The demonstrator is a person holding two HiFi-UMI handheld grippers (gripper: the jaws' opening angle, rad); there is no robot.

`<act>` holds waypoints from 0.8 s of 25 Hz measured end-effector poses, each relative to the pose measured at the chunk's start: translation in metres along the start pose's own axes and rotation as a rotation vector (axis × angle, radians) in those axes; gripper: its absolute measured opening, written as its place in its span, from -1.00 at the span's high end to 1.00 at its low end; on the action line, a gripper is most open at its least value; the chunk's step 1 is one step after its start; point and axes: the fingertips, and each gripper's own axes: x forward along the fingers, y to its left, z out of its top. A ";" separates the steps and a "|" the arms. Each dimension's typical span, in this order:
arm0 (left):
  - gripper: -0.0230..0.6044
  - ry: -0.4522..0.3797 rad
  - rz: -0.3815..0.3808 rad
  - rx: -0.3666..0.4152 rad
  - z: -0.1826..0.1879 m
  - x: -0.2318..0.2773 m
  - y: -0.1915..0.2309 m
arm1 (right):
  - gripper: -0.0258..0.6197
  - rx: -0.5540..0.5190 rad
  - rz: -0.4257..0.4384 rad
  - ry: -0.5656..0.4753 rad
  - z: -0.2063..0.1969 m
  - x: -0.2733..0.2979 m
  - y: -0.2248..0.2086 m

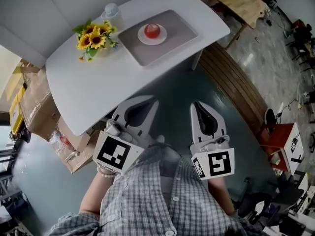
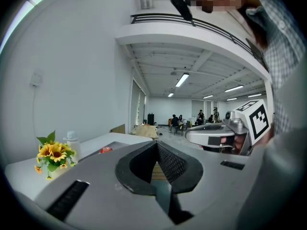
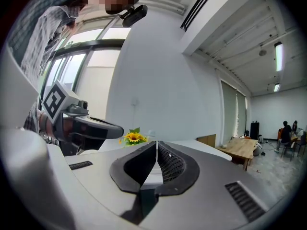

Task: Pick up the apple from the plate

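A red apple (image 1: 153, 31) lies on a small white plate (image 1: 144, 37), which stands on a grey tray (image 1: 177, 26) on the white table (image 1: 108, 77). In the left gripper view the apple (image 2: 106, 149) shows low and far off. Both grippers are held short of the table's near edge, well away from the apple. My left gripper (image 1: 150, 103) is shut with nothing in it, its pads meeting at the tip (image 2: 156, 143). My right gripper (image 1: 196, 104) is also shut and empty (image 3: 157, 143). Each gripper shows in the other's view: the right gripper (image 2: 216, 135) and the left gripper (image 3: 91, 127).
A bunch of sunflowers (image 1: 94, 37) and a white jar (image 1: 111, 10) stand on the table left of the tray. Cardboard boxes (image 1: 34, 102) sit under the table's left end. At the right are a wooden bench (image 1: 236, 82), a wooden table (image 1: 241, 1) and a red stool (image 1: 280, 136).
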 end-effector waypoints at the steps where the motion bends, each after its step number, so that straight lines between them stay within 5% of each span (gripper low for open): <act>1: 0.90 -0.002 0.007 -0.001 0.000 0.001 0.004 | 0.84 -0.004 0.007 0.001 -0.001 0.004 0.001; 12: 0.90 0.005 0.006 -0.025 0.004 0.041 0.042 | 0.84 -0.059 0.016 0.050 -0.008 0.042 -0.013; 20: 0.90 0.032 0.025 -0.035 0.010 0.084 0.104 | 0.84 -0.067 0.048 0.098 -0.007 0.120 -0.036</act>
